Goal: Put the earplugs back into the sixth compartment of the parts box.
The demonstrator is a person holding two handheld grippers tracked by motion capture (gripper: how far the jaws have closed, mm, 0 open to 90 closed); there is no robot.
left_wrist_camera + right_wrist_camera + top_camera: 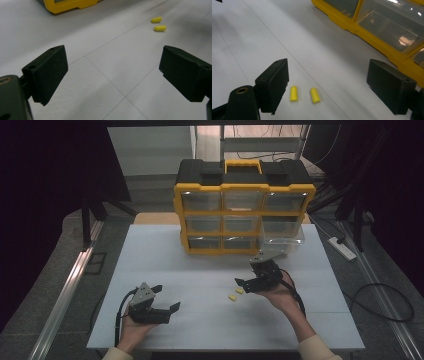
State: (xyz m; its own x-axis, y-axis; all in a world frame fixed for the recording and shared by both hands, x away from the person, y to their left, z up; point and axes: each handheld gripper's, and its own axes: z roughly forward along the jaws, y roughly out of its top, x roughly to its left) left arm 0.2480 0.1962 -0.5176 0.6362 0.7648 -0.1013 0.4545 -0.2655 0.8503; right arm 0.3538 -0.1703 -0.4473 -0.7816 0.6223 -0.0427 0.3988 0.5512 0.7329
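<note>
Both wide: left claw [167, 298] and right claw [248, 272]. Drawer contents behind yellow organizer [243, 205] fronts too glary to make out.

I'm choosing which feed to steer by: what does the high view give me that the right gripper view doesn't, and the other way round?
High view alone: the whole yellow organizer with its black top and handle, one clear drawer pulled out at the lower right, the left gripper open on the white table, both hands, and a power strip on the floor.

Right gripper view alone: the right gripper seen along its own jaws, wide apart, with the two yellow pieces close between them.

Shared: the two yellow pieces, lying apart, the table and the organizer's yellow front.
</note>
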